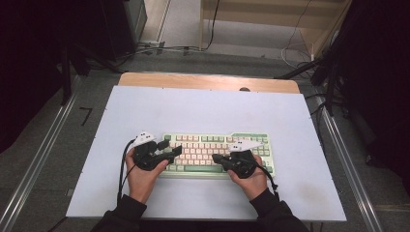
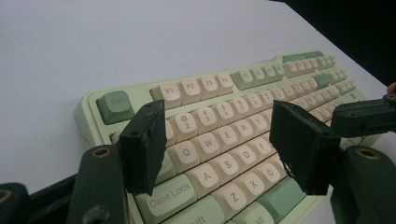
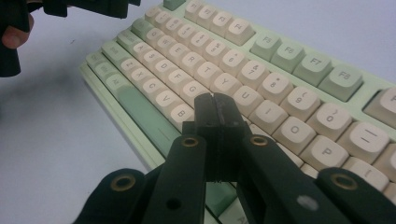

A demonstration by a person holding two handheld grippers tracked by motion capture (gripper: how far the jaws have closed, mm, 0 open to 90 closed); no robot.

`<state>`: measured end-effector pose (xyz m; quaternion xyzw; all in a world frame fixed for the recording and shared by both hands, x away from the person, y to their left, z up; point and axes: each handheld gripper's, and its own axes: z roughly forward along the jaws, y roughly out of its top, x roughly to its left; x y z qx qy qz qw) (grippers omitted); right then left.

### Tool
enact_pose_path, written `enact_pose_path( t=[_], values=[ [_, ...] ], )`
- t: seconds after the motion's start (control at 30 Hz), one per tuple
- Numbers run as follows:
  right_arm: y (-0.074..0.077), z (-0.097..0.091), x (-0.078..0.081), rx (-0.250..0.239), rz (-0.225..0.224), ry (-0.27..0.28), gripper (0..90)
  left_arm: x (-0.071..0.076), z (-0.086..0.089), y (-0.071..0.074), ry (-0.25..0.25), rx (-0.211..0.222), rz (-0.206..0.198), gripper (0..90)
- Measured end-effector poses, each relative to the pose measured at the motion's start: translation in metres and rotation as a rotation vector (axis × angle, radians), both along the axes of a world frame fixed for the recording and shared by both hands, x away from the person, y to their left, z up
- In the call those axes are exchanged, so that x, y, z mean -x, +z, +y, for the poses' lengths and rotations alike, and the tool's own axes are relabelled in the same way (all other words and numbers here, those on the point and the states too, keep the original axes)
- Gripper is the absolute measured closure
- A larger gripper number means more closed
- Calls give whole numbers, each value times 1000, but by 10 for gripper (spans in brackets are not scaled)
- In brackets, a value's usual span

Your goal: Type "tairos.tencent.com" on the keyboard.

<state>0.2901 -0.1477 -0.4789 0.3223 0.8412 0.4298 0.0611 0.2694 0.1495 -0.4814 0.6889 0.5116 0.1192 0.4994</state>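
Your right hand-held gripper [image 3: 215, 100] has its jaws pressed together with nothing between them, making one blunt tip that sits low over the middle letter keys of the keyboard [image 1: 216, 152], about at the H and its neighbours; whether it touches a cap I cannot tell. Your left hand-held gripper [image 2: 224, 140] has its jaws standing apart and empty, hovering above the Q, W, A and S end of the board, not on any key.

The step looks like pressing keys with the closed right tip. To do it well, keep those jaws together, line the tip over the centre of a single cap, and go straight down so the wide tip does not catch a neighbouring key. Keep the left one lifted, or its open jaws could bump two keys at once. If the board slides, use the left to steady its edge.

The keyboard lies flat on the white tabletop [image 1: 203, 111], near your side and roughly centred. Its long axis runs left to right across you, with the space bar row toward you and the function row facing away. In the high view it sits square, barely skewed.
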Motion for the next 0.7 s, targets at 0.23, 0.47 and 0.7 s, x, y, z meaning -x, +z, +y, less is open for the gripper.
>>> enact_pose_path(
  t=[0.23, 0.47, 0.7],
  values=[
    [-2, 8, -3, 3, 5, 10, 881, 0, -1, 0, 1, 1, -1, 377],
    [-7, 16, -5, 33, 13, 24, 881, 0, 0, 1, 3, 3, -8, 385],
    [-12, 19, -6, 55, 16, 25, 882, 0, 0, 1, 4, 9, -4, 386]
  ],
)
